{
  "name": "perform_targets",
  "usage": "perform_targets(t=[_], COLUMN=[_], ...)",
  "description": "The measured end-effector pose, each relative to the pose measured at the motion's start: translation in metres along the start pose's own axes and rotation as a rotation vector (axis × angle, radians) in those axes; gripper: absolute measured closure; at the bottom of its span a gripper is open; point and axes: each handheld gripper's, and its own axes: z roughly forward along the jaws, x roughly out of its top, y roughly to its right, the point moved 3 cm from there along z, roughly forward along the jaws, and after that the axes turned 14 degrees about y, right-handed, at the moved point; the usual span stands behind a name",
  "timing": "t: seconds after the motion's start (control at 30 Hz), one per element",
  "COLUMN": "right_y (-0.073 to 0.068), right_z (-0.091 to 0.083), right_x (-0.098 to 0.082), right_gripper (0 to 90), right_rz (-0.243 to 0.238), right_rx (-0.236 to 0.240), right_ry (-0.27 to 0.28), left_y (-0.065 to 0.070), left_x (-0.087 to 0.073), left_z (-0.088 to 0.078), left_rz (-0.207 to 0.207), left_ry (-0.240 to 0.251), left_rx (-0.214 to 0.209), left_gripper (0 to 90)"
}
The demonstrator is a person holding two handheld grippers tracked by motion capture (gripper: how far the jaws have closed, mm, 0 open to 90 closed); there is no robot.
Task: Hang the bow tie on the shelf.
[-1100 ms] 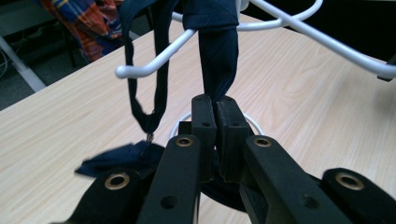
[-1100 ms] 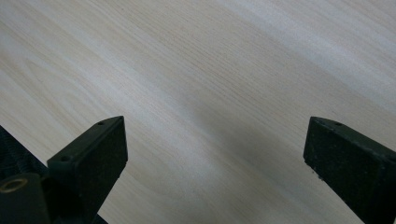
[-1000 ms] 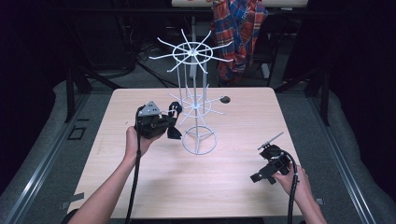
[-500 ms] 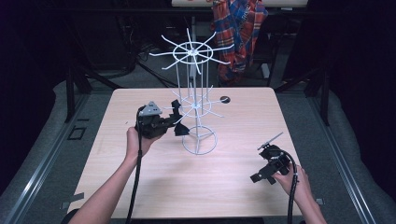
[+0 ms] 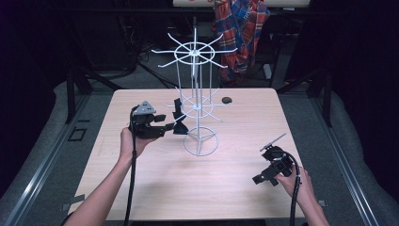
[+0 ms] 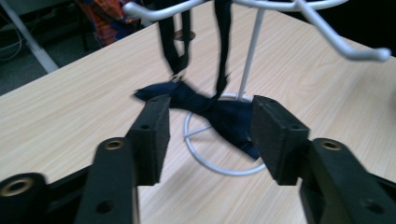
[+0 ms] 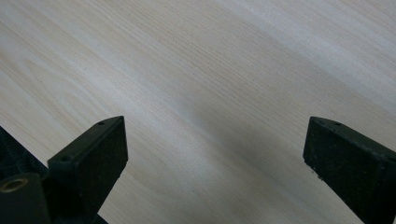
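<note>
A white wire rack (image 5: pixel 197 110) with two tiers of arms stands on a ring base (image 5: pixel 201 142) mid-table. A dark navy cloth piece (image 5: pixel 179 123) hangs by its black straps (image 6: pixel 173 44) from a lower arm (image 6: pixel 149 11). My left gripper (image 5: pixel 165 123) sits just left of it, level and pointing at it. Its jaws have just been opening, and the cloth (image 6: pixel 219 116) hangs just past the pads (image 6: pixel 152 133), which do not press on it. My right gripper (image 5: pixel 263 178) rests low near the front right with its jaws wide apart over bare wood (image 7: pixel 215 135).
A small dark round object (image 5: pixel 227 99) lies on the table (image 5: pixel 155 188) behind the rack. A plaid garment (image 5: pixel 242 33) hangs beyond the far edge. The rack's upper arms (image 5: pixel 194 49) spread wide above the lower tier.
The left jaws have opened and let go of the dark cloth, which now hangs from the lower arm. The left hand has eased back a little to the left. The right gripper has not moved.
</note>
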Motion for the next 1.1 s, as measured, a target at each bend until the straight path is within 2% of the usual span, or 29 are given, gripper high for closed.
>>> perform_targets(t=[0.07,0.2,0.3,0.4,0.63,0.67,0.73,0.77,0.87,0.9,0.93,0.97,1.03,1.1], right_y=[0.0,0.0,0.0,-0.001,-0.003,-0.004,-0.004,-0.003,-0.004,-0.004,-0.003,-0.004,-0.004,-0.003], right_z=[0.0,0.0,0.0,0.0,0.0,0.001,0.001,-0.001,0.0,0.0,-0.001,0.0,0.0,-0.001], right_x=[0.0,0.0,0.0,0.0,0.001,0.001,0.001,0.001,0.001,0.001,0.001,0.001,0.001,0.001], right_gripper=[6.3,6.2,6.1,6.1,6.0,6.0,5.9,6.0,5.9,5.9,5.9,6.0,5.9,6.0], right_rz=[-0.002,-0.002,-0.005,0.003,0.017,0.027,0.024,0.005,0.015,0.025,0.005,0.021,0.022,0.005], right_rx=[-0.002,-0.003,-0.005,-0.007,0.006,-0.009,-0.012,-0.007,0.001,-0.011,-0.002,-0.006,-0.007,-0.021], right_ry=[0.004,0.002,-0.001,0.009,0.023,0.036,0.035,0.015,0.025,0.037,0.014,0.033,0.035,0.022], left_y=[0.0,0.0,0.0,-0.001,-0.001,-0.001,0.0,0.001,0.003,0.004,0.005,0.005,0.007,0.009], left_x=[0.0,-0.003,-0.005,-0.009,-0.019,-0.023,-0.026,-0.028,-0.033,-0.035,-0.037,-0.039,-0.042,-0.048], left_z=[-0.001,-0.009,-0.013,-0.027,-0.05,-0.057,-0.062,-0.065,-0.075,-0.078,-0.08,-0.082,-0.085,-0.089], left_rz=[0.001,0.011,0.01,-0.004,-0.024,-0.028,-0.03,-0.03,-0.038,-0.037,-0.044,-0.046,-0.048,-0.054], left_ry=[-0.008,-0.053,-0.064,-0.084,-0.12,-0.137,-0.154,-0.16,-0.178,-0.186,-0.195,-0.206,-0.218,-0.236], left_rx=[0.007,0.019,0.024,0.043,0.082,0.093,0.099,0.106,0.123,0.128,0.13,0.133,0.135,0.143], left_gripper=[42.2,31.2,25.1,20.3,14.4,13.5,11.1,9.6,7.0,6.8,6.0,5.0,4.4,2.9])
